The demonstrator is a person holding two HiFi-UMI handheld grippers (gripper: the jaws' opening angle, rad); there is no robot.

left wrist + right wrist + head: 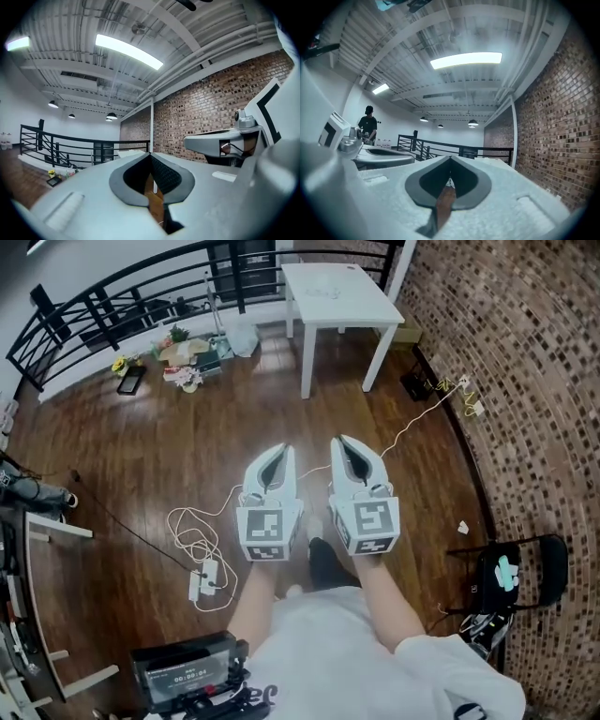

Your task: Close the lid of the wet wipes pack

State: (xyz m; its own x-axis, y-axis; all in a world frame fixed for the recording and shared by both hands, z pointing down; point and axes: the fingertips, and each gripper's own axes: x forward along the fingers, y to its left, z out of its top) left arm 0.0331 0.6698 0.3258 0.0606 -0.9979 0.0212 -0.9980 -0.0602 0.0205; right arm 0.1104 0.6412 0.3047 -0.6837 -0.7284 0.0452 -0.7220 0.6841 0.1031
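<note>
The person's two grippers are side by side, close to the body, over the wood floor (141, 456). The left gripper (279, 452) has its jaws shut tight, tips touching, and holds nothing. The right gripper (343, 442) is just the same. A white cable (192, 531) lies on the floor below them. Farther off stands a white table (361, 298). A pale thing (330, 289) lies on it, too small to tell if it is the wipes pack. Behind runs a black rail (112, 296).
</note>
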